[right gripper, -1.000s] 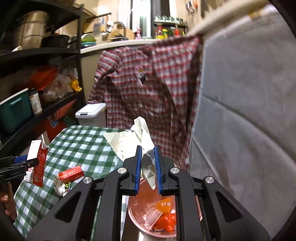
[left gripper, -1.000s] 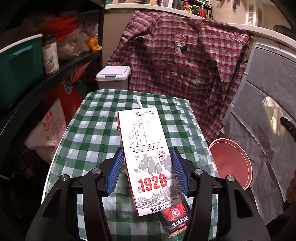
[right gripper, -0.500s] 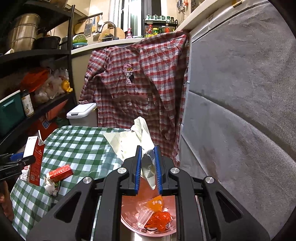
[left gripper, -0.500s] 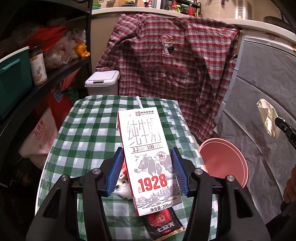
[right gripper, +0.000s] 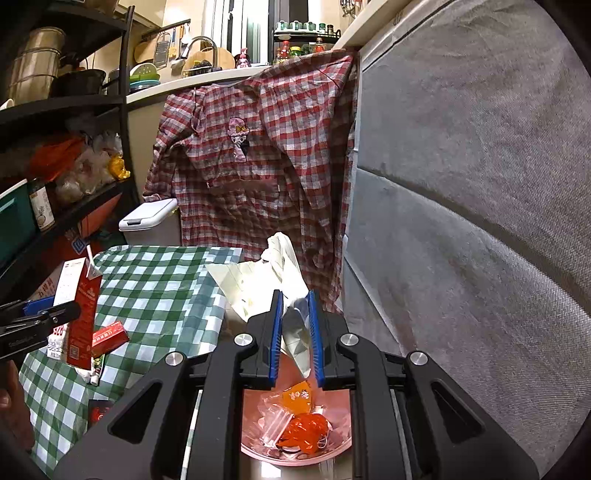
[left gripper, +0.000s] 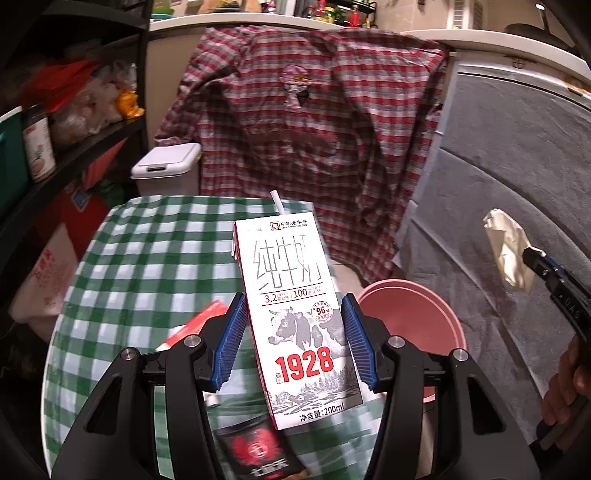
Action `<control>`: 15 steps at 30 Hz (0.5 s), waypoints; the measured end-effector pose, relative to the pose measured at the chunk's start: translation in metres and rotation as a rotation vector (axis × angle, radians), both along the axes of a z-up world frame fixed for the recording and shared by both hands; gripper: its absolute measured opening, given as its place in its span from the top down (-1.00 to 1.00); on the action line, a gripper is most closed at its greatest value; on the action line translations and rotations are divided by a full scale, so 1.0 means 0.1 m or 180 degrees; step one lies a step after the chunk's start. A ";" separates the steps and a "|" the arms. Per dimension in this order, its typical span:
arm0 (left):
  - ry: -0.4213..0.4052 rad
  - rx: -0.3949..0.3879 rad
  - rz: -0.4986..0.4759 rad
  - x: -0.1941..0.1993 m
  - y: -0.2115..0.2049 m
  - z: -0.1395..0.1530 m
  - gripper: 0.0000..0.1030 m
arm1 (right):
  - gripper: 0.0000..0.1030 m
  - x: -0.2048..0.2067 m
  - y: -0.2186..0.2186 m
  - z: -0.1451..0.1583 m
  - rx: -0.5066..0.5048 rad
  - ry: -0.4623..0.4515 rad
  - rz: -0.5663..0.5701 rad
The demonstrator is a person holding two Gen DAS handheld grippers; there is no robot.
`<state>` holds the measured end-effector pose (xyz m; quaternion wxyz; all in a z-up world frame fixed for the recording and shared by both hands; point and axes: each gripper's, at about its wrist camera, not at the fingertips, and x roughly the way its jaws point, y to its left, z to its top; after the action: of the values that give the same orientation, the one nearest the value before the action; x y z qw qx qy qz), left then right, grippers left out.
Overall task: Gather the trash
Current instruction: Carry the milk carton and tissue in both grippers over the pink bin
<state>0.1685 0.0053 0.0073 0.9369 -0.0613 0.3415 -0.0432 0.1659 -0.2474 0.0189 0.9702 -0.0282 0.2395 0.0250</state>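
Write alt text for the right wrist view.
The right gripper pinches a crumpled white paper above a pink bin holding orange wrappers. To the left, the left gripper holds a milk carton over a green checked tablecloth.

both views are dim indoor shots with a warm, reddish cast. strong fisheye bending curves straight edges near the borders, and the corners fall to black. in the left wrist view the print on the milk carton [left gripper: 295,314] is sharp and evenly lit, while the checked tablecloth [left gripper: 155,266] below it smears slightly with motion blur. in the right wrist view, brighter light comes from the window [right gripper: 255,29] at the far top, and the shelf [right gripper: 62,107] on the left sits in deep shadow. the pink bin [right gripper: 295,424] looks softly lit, without glare.
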 end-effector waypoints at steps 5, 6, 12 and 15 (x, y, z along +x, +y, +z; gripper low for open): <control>-0.0028 -0.0008 -0.0117 0.07 -0.21 0.00 -0.01 | 0.72 0.02 -0.06 -0.04 -0.0011 0.0029 -0.0035; -0.0033 -0.0005 -0.0132 0.07 -0.25 0.01 -0.01 | 0.72 0.03 -0.08 -0.04 -0.0011 0.0035 -0.0046; -0.0059 0.0000 -0.0238 0.14 -0.45 -0.02 -0.01 | 0.72 0.05 -0.15 -0.08 -0.0001 0.0067 -0.0099; -0.0064 -0.0015 -0.0276 0.17 -0.52 -0.03 -0.01 | 0.72 0.06 -0.18 -0.09 -0.0002 0.0076 -0.0115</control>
<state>0.1855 -0.0465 0.0041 0.9374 -0.0483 0.3342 -0.0852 0.1720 -0.2658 0.0103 0.9675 -0.0239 0.2515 0.0076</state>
